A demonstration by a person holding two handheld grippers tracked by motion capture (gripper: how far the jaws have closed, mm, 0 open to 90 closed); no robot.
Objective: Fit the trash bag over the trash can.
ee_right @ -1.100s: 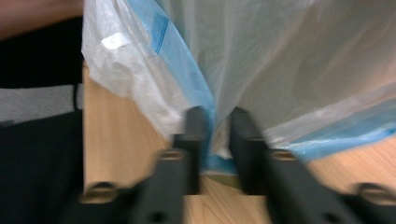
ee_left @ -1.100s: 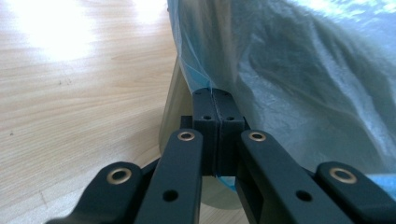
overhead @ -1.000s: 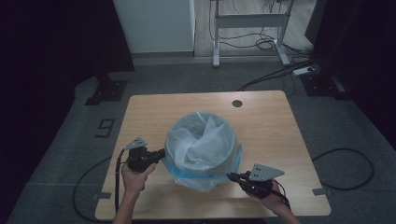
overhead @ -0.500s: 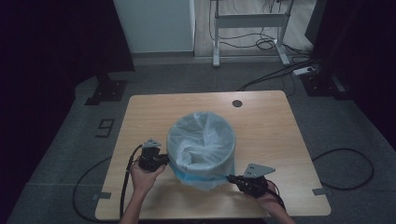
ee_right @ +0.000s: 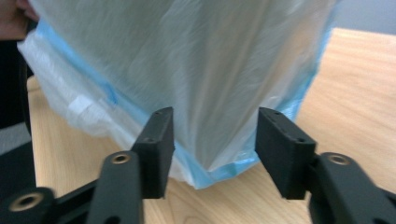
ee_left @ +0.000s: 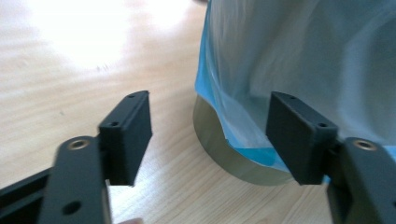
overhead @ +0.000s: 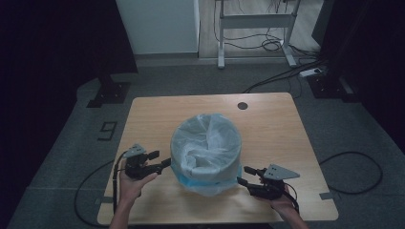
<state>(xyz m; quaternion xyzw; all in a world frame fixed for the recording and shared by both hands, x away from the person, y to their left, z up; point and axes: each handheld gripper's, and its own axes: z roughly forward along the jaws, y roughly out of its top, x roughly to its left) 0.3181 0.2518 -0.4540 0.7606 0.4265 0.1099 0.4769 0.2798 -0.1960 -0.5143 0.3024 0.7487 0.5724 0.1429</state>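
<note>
Translucent plastic: bag (overhead: 206,143) lines a bin (ee_left: 219,149) mid-table, blue hem hanging loose round the bin's lower part.
Bin location: centre of wooden table (overhead: 267,124), a bit toward the person; between the two tools.
Hidden: bin wall almost all covered by bag; a bare grey strip at the base shows in left gripper view. Bin inside hidden by crumpled bag folds in high view.
Cut off: forearms cut by bottom edge of high view; bag top runs out of both gripper views.
Hard to make out: bag blurred in both gripper views; high view dim, tool tips small and dark.
Left tool (overhead: 160,160): jaws spread, just been opening; nothing pinched. In left gripper view (ee_left: 210,135) bag hem and bin edge sit between and past the jaws; right jaw stands in front of the hem, contact unclear.
Right tool (overhead: 244,175): jaws spread, just been opening; in right gripper view (ee_right: 215,149) a hanging point of bag hem sits between the jaws, pads not pressing it.
Left hand (overhead: 131,183): low on table left of bin, tool pointing right at the bin's base.
Right hand (overhead: 282,200): near front table edge, right of bin, tool pointing left at bag hem; grey plate on top.
Other: dark round hole (overhead: 242,105) in table behind bin.
</note>
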